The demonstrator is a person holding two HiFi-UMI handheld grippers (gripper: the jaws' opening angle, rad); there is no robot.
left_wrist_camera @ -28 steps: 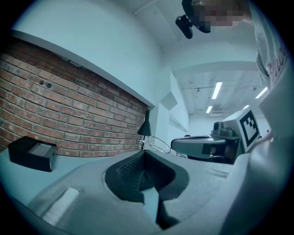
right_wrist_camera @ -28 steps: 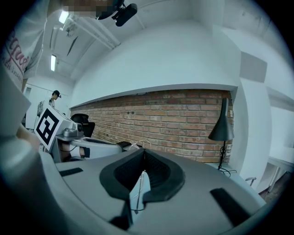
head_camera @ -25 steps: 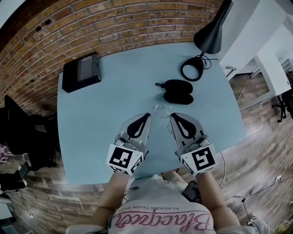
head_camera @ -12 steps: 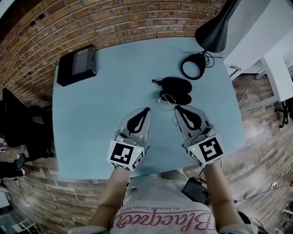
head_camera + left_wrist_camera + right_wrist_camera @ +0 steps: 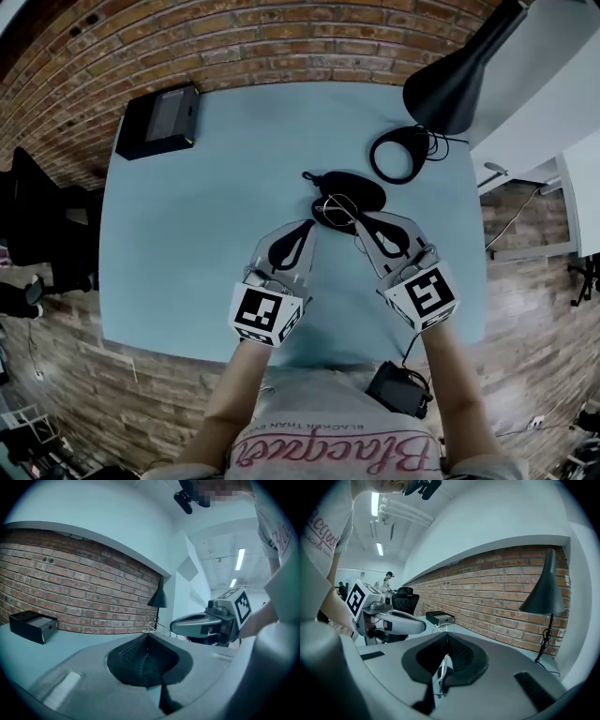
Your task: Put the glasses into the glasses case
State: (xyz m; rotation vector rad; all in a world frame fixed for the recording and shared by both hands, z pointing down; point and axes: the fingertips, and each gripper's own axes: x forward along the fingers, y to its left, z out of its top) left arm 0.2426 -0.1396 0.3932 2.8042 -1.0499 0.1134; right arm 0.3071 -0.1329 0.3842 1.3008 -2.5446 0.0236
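Glasses [image 5: 441, 672] in right gripper [image 5: 359, 221], seemingly above case [image 5: 363, 190].

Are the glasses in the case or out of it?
Out: the right tool is shut on the glasses, holding them over the black glasses case. Whether they touch it, cannot tell.

Bright, even light from ceiling tubes [image 5: 239, 558]; strong fisheye bending, dark corners.
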